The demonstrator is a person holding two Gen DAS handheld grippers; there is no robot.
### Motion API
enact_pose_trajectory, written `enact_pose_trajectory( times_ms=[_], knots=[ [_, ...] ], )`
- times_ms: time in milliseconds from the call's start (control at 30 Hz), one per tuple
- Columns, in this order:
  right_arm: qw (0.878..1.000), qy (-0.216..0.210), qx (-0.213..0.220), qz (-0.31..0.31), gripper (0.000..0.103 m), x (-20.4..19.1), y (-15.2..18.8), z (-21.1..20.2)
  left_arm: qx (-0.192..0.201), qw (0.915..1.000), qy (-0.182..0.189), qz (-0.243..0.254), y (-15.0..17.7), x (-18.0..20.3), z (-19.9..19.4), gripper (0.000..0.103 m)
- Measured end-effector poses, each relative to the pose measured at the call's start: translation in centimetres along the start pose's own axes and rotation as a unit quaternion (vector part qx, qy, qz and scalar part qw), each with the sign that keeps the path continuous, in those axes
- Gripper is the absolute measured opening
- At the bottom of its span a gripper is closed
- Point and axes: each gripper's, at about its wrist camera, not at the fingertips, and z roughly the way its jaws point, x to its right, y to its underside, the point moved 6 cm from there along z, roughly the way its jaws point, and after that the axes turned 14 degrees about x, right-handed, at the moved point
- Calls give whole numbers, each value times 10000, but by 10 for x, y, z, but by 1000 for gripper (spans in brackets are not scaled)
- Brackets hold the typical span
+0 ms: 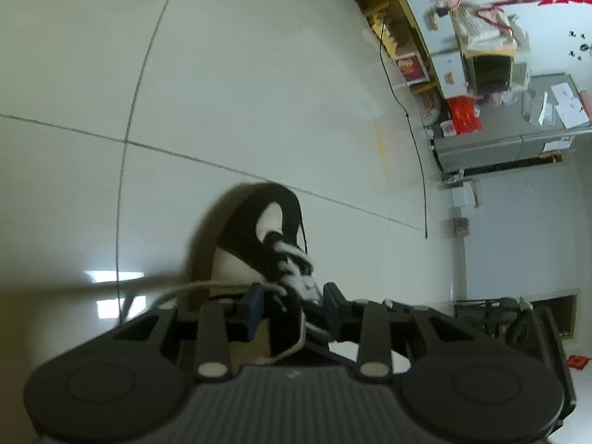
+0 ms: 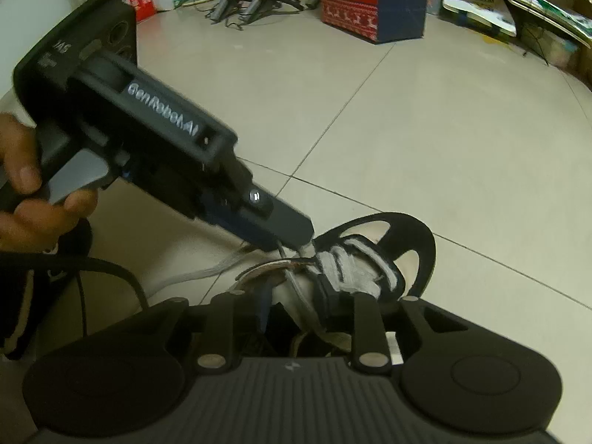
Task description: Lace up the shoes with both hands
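Note:
A black and white shoe (image 1: 255,229) stands on the tiled floor, its white laces (image 1: 296,259) crossing the black tongue. My left gripper (image 1: 292,301) is open right over the shoe's collar, and a loose white lace end (image 1: 192,290) runs from the left across its left fingertip (image 1: 255,303). In the right wrist view the shoe (image 2: 414,244) lies just ahead. My right gripper (image 2: 296,307) is open astride the shoe's near side, with white lace strands (image 2: 307,307) passing between its fingers. The left gripper (image 2: 301,242), held by a hand (image 2: 33,199), comes in side-on and touches the top laces.
The pale tiled floor (image 1: 259,74) stretches around the shoe. A Christmas gift bag (image 2: 373,0), camera tripods (image 2: 244,0) and cluttered shelves (image 2: 536,18) stand at the far edge. A thin black cable (image 1: 414,140) lies on the floor. A dark sleeve (image 2: 22,296) sits at the lower left.

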Motion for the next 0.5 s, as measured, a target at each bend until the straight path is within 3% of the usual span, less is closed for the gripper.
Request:
enact_pose_trajectory(
  times_ms=[67, 200, 367, 500],
  knots=[
    [10000, 0, 8, 36, 28, -1, 0, 1, -20, 10000, -37, 25, 6, -1, 1, 19],
    [9999, -44, -8, -130, 30, -4, 3, 0, 49, 9999, -52, -81, 7, -5, 0, 12],
    [10000, 14, 18, -60, 30, -3, 3, -2, 157, 9990, -239, 350, 7, 6, 1, 3],
    [9998, -20, 32, -206, 31, -7, 4, -2, 192, 9985, -288, 434, 3, 7, -2, 3]
  ],
)
